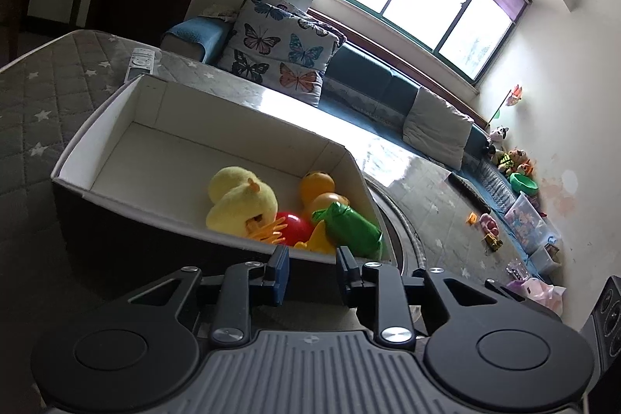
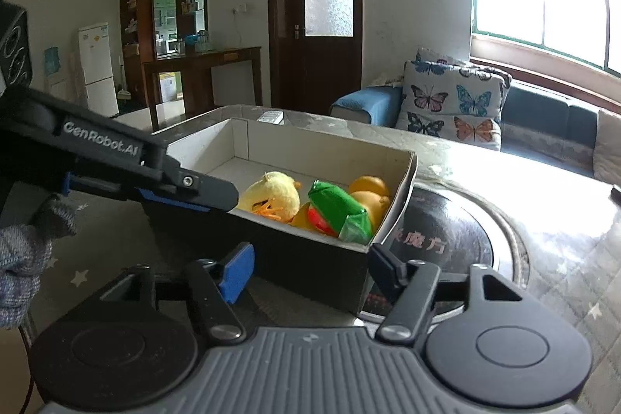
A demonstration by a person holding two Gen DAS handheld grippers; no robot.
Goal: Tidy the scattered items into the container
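Note:
A dark box with a white inside (image 1: 155, 127) (image 2: 392, 158) stands on the quilted table. In its near corner lie a yellow plush duck (image 1: 240, 200) (image 2: 275, 194), a red ball (image 1: 297, 227), orange toys (image 1: 316, 187) (image 2: 368, 187) and a green packet (image 1: 351, 226) (image 2: 335, 202). My left gripper (image 1: 312, 264) is open and empty, just before the box's near wall; it also shows in the right wrist view (image 2: 186, 189) at the box's left rim. My right gripper (image 2: 310, 270) is open and empty, in front of the box's near corner.
A white remote (image 1: 139, 63) (image 2: 271, 117) lies beyond the box. A round dark hotplate (image 2: 446, 243) is set in the table right of the box. A sofa with butterfly cushions (image 1: 279, 49) (image 2: 454, 99) stands behind. Small toys (image 1: 489, 226) lie at the table's far end.

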